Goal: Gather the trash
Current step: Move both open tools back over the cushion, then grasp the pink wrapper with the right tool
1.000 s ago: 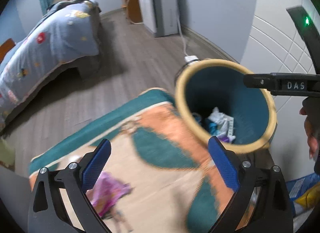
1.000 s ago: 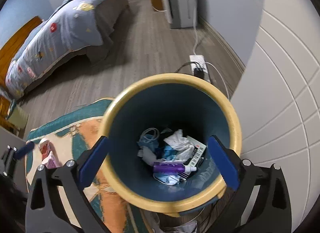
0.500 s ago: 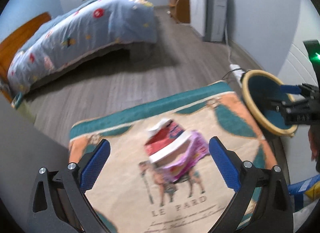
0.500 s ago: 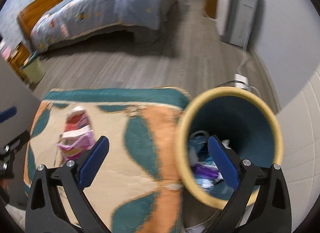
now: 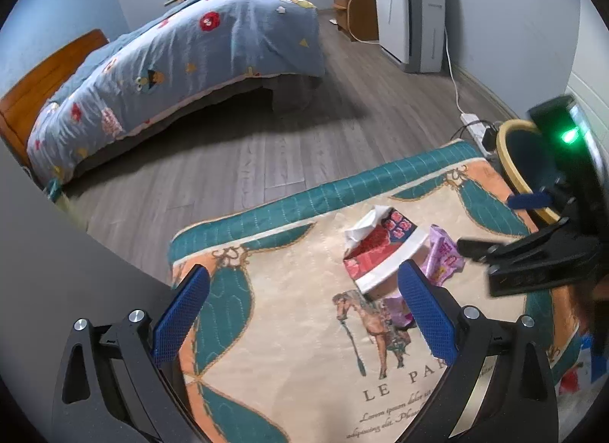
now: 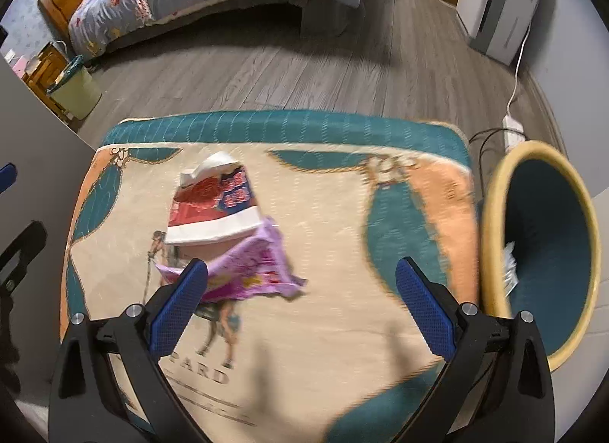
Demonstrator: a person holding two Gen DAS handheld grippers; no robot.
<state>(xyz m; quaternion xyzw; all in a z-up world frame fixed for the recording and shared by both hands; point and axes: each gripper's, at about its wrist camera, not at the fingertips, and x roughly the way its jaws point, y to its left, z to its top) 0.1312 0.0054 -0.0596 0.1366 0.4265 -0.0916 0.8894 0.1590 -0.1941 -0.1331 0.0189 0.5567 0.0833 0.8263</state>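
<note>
A: Right wrist view: the right claw [image 6: 300,290] stands wide apart and empty above the rug [image 6: 342,252]. Where is the trash?

B: Two pieces lie touching near the rug's middle: a torn red-and-white snack carton [image 6: 213,207], its far end ripped open, and a crumpled purple wrapper [image 6: 247,271] partly under the carton's near edge. The yellow-rimmed waste bin [image 6: 540,252] stands just off the rug's right edge, with some trash already inside.

A: How should they handle?

B: Probably both are very light. The carton looks like thin card, likely to crush flat; pinch it across its white band. The wrapper seems like soft, slick film; bite a bunched fold, not a flat edge.

A: And the left claw [image 5: 300,313]?

B: Likewise spread open, holding nothing.
</note>
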